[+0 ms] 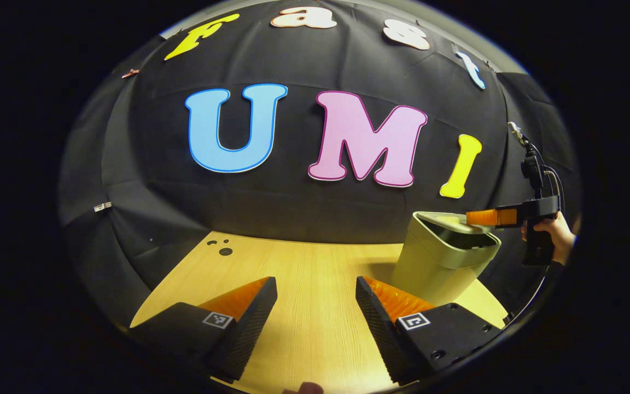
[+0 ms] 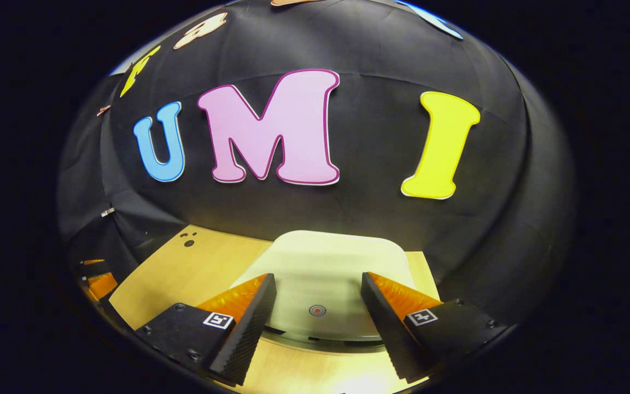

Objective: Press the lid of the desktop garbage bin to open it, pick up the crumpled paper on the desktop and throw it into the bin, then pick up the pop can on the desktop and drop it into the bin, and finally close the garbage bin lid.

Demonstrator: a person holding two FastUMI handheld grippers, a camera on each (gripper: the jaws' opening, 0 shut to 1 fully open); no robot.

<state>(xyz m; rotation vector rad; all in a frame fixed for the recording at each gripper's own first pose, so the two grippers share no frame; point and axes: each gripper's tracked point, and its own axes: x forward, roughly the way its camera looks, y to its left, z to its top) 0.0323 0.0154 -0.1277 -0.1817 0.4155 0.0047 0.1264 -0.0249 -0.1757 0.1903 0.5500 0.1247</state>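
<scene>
Presently my right tongs (image 2: pixel 318 306) hover open over the bin (image 1: pixel 441 262) lid (image 2: pixel 326 273); my left tongs (image 1: pixel 315 306) gape over bare surface (image 1: pixel 304 273).

In the left gripper view, the bin (image 1: pixel 443 262) loses its base behind the left gripper (image 1: pixel 316 298), and the hand (image 1: pixel 558 235) holding the right gripper (image 1: pixel 493 218) is cut at the rim. In the right gripper view, the bin's body is hidden under its lid (image 2: pixel 320 268).
</scene>
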